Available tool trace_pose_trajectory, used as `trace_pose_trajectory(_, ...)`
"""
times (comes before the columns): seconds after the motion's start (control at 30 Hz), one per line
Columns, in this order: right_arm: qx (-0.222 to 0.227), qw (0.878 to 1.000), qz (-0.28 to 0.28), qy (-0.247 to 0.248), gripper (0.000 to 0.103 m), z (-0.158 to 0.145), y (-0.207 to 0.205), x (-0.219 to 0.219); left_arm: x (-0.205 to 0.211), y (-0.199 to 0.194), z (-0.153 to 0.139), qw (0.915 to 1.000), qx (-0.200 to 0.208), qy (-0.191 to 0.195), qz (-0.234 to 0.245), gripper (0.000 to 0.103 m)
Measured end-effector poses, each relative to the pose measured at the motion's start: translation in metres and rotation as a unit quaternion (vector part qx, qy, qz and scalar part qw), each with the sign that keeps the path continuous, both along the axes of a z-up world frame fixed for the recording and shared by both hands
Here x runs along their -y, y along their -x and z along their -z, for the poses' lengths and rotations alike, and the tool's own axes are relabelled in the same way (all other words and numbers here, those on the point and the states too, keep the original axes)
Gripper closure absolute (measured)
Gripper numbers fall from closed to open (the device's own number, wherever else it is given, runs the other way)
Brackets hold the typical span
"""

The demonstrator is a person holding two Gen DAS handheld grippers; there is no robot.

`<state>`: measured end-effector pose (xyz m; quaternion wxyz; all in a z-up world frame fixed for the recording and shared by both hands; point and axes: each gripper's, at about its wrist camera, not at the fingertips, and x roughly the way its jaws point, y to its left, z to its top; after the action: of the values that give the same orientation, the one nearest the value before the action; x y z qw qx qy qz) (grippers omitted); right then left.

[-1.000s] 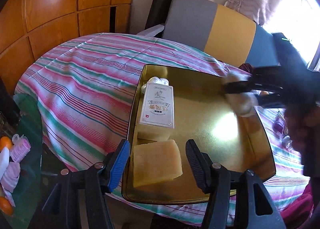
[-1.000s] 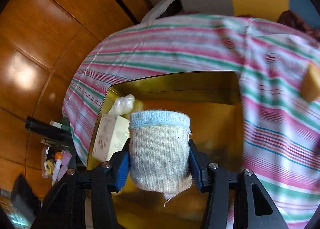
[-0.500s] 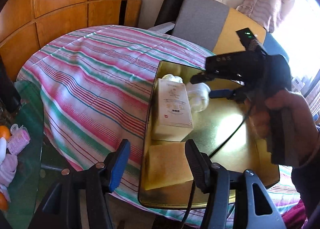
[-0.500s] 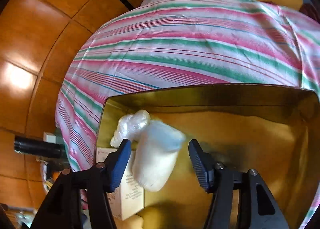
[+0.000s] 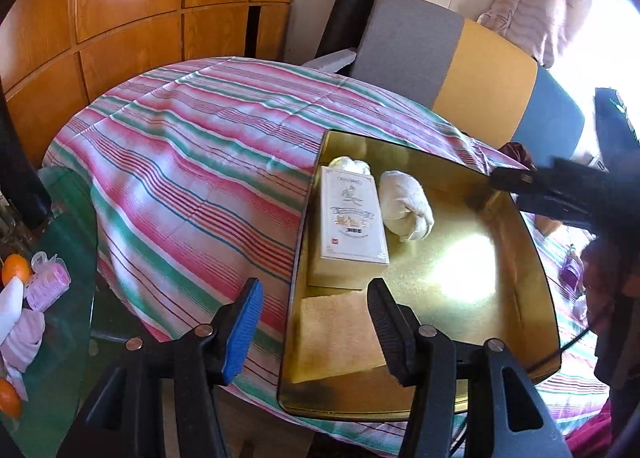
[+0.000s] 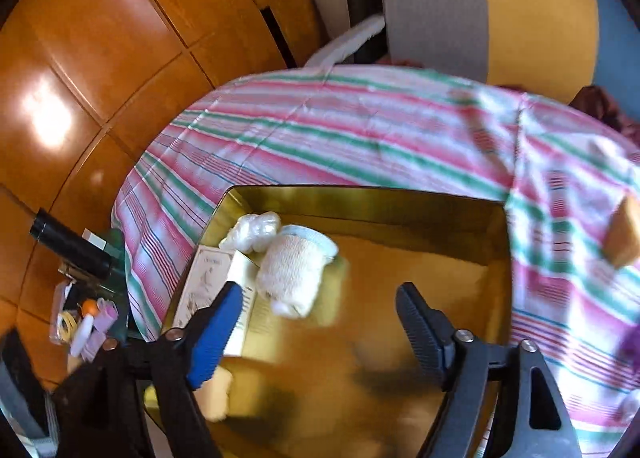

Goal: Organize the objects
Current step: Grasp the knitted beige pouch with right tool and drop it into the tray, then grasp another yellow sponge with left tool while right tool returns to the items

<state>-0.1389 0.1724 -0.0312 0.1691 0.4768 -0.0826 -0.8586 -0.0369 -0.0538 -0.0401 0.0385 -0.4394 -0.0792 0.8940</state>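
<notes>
Now R tool [image 6: 320,322] wide open, pulled back; sock [image 6: 294,270] left in tray [image 6: 360,198]; L tool [image 5: 314,318] open, empty.

We see home, likely living or dining room. Round desk [image 5: 192,178] under pink-green-white striped cloth [image 6: 360,126]. Warm wooden wall panelling [image 5: 132,6] behind. Upholstered chair [image 5: 452,58] in grey, yellow, blue blocks pulled up to desk. Pale patterned curtain [image 5: 536,6] beside bright window. Glass-topped side table [image 5: 60,278] at left carries oranges [image 5: 15,268] and pink hair rollers [image 5: 48,278]. We note gold tin tray [image 5: 536,258] on desk holding small household bits.
</notes>
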Motion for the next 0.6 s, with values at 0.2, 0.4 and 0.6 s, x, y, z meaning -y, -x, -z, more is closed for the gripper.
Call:
trace_pose_trajectory(0.2, -0.028, 0.999, 0.041, -0.013, 0.016, -0.011, -0.034, -0.057, -0.029, 0.002, -0.010, 0.9988, -0.010, 0.007, 0.046, 0.048)
trace_pose_trajectory(0.4, -0.032, 0.994, 0.104, -0.025, 0.016, -0.012, -0.066, -0.133, -0.067, 0.007, -0.021, 0.9951, -0.013, 0.028, 0.094, 0.048)
trace_pose_trajectory(0.6, -0.031, 0.979, 0.194, -0.057, 0.014, -0.014, -0.097, -0.232, -0.111, 0.014, -0.033, 0.9879, -0.028, 0.044, 0.146, 0.048)
